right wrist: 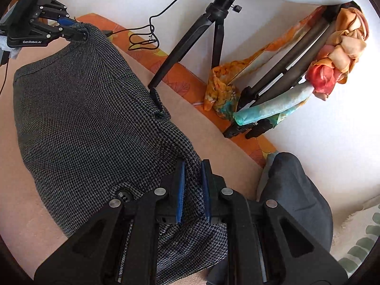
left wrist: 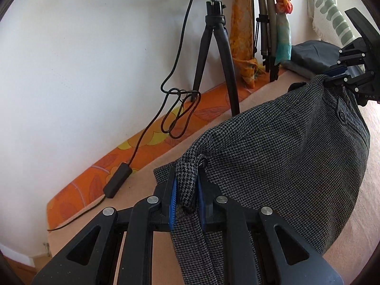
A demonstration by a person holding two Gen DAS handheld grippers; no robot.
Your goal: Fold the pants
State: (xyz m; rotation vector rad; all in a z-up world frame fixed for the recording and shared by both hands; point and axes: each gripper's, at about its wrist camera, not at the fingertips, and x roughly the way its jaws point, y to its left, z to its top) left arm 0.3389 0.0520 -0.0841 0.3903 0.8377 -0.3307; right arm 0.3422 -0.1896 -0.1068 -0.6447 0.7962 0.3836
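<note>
Houndstooth pants (left wrist: 273, 147) hang stretched between both grippers: left gripper (left wrist: 186, 185) low centre, right gripper (right wrist: 192, 185) likewise, each clamped on cloth.

Left wrist view. Left gripper (left wrist: 186, 190) at 6 o'clock, blue pads clamped on a bunched fold of the pants (left wrist: 273, 161), grey-black houndstooth. Fabric spans from centre toward 2 o'clock, where the right gripper (left wrist: 337, 77) pinches its far corner; jaws there closed on cloth. A button (left wrist: 342, 116) shows on the pants near 3 o'clock. Pants hang over a beige surface (left wrist: 261, 87). Black tripod (left wrist: 215, 47) stands at 12 o'clock against a white wall (left wrist: 83, 59). Black cable (left wrist: 175, 109) loops down at 10 o'clock to an inline box (left wrist: 117, 180) at 8 o'clock. Orange patterned strip (left wrist: 95, 180) runs along the wall base. Coloured scarves (left wrist: 282, 11) hang at 1 o'clock.
</note>
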